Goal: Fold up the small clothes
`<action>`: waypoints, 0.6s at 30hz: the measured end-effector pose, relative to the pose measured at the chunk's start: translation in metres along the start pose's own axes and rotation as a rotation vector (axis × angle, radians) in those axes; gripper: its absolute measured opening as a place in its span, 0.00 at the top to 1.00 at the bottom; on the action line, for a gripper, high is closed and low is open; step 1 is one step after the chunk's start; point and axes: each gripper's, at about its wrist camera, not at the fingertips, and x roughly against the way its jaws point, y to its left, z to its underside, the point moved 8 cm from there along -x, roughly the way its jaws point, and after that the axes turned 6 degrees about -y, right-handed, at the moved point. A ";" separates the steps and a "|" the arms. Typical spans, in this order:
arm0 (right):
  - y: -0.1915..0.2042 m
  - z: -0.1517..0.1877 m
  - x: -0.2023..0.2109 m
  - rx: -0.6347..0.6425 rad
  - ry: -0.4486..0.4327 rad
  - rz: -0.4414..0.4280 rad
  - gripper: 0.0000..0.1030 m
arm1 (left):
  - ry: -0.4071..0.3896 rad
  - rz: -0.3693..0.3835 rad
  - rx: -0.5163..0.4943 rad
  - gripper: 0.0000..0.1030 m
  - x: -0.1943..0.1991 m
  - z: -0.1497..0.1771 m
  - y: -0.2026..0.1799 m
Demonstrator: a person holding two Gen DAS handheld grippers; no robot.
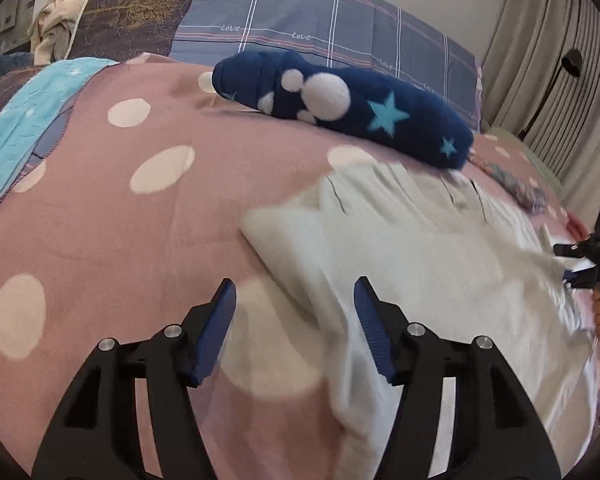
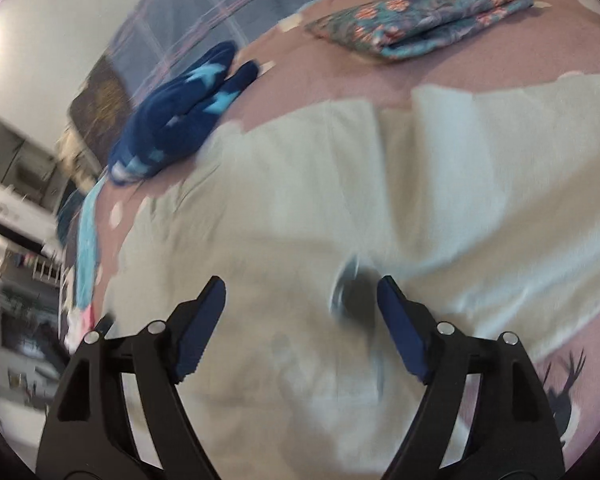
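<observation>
Both claws stand released: left gripper (image 1: 296,292) over the pale garment's (image 1: 400,248) edge, right gripper (image 2: 300,290) above its middle. Beyond, a checked pillow (image 1: 320,28) reads "love".

The white garment (image 2: 340,208) was motion-blurred in the right wrist view; a dark print near its middle could not be read. Its lower part ran off the frame edge. The room's furniture (image 2: 20,240) at left was smeared beyond identification. In the left wrist view, the right gripper (image 1: 596,256) was cut off by the frame edge.
</observation>
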 end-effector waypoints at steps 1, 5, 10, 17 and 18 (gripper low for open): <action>-0.001 -0.003 -0.005 -0.026 -0.010 0.012 0.22 | 0.014 0.016 0.010 0.41 -0.005 -0.003 0.002; 0.005 -0.014 -0.012 0.045 -0.084 0.168 0.84 | 0.037 0.108 -0.016 0.95 -0.022 -0.003 -0.001; 0.013 -0.022 0.012 0.052 -0.243 0.174 0.97 | -0.099 0.164 -0.001 0.97 0.000 -0.007 -0.002; 0.000 -0.040 0.020 0.060 -0.325 0.352 1.00 | -0.218 0.158 -0.051 0.97 0.018 -0.016 -0.010; -0.008 -0.039 0.014 0.046 -0.305 0.379 1.00 | -0.190 0.163 -0.021 0.96 0.012 -0.014 -0.004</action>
